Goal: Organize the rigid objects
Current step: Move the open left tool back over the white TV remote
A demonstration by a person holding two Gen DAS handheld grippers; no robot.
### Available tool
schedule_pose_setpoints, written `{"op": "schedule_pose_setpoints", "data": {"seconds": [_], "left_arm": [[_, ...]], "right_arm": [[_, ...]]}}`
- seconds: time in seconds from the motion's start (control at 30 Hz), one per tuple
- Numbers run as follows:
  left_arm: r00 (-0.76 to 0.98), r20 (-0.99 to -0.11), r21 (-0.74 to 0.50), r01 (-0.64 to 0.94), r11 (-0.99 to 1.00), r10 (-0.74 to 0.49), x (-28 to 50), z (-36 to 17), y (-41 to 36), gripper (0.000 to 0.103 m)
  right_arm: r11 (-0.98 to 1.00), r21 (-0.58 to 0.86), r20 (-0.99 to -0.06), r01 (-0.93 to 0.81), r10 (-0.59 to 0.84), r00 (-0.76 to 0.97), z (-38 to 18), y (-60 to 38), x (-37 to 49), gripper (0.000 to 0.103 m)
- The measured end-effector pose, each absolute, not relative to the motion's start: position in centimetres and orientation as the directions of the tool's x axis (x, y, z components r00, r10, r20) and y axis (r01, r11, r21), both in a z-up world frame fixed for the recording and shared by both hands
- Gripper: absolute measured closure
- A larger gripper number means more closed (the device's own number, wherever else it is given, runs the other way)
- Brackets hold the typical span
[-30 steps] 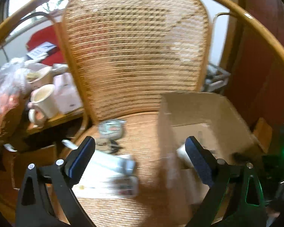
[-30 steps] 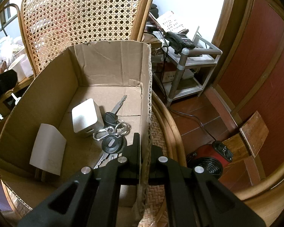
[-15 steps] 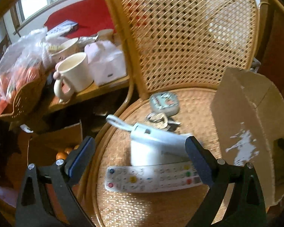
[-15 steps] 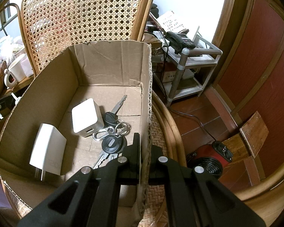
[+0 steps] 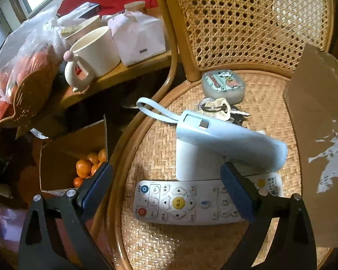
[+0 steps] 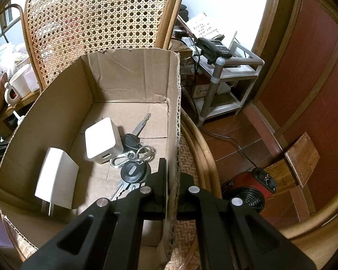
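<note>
Your right gripper (image 6: pixel 171 180) is clenched on the cardboard box (image 6: pixel 128 78) wall, steadying it on the wicker chair. Your left gripper (image 5: pixel 166 187) hangs released above the white remote (image 5: pixel 187 202), likely next to go in.

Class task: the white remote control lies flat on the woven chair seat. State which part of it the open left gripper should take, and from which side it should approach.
Grip the remote control across its narrow width near the middle, coming from above. It lies flat on the chair seat; the power bank crowds its far edge, so the left gripper probably must turn to span it.
</note>
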State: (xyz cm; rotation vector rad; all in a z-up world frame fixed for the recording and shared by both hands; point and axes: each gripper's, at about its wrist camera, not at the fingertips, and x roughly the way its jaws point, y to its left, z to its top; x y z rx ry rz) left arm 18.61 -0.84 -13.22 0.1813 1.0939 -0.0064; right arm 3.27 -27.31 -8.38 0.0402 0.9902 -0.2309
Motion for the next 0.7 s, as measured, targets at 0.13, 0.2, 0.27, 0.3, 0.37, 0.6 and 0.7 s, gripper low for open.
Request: {"op": "schedule_pose_setpoints", "data": {"seconds": [0.13,0.2,0.27,0.3,0.37,0.6,0.7], "left_arm": [[0.455,-0.887,0.120,0.063,0.991,0.078,19.0,-13.5,-0.7,0.007],[0.446,-0.894,0.088,0.061,0.994,0.051,19.0,-13.7,-0.7,0.007],[0.440,-0.897,0.065,0.060,0.996,0.032,19.0,-13.8,-0.8,0.007],[0.433,-0.901,0.050,0.067,0.997,0.016,19.0,-13.9,-1.0,0.007],[0.428,-0.904,0.050,0.079,0.996,0.012,18.8,-13.8,-1.3,0.007],[0.354,-0.935,0.059,0.113,0.992,0.015,18.1,-14.4,-2.4,0.007],[0.346,-0.935,0.129,0.115,0.985,0.082,17.8,-14.8,-2.8,0.004]], "right_arm": [[0.975,-0.071,-0.832,0.211,-0.174,0.526,-8.4,-27.3,3.3,0.097],[0.975,-0.071,-0.832,0.210,-0.174,0.526,-8.4,-27.3,3.3,0.097],[0.975,-0.072,-0.832,0.211,-0.175,0.526,-8.4,-27.3,3.3,0.097],[0.975,-0.072,-0.832,0.212,-0.175,0.526,-8.4,-27.3,3.3,0.097],[0.975,-0.072,-0.832,0.212,-0.176,0.526,-8.4,-27.3,3.3,0.097],[0.975,-0.072,-0.832,0.211,-0.176,0.526,-8.4,-27.3,3.3,0.097],[0.975,-0.072,-0.832,0.211,-0.175,0.526,-8.4,-27.3,3.3,0.097]]}}
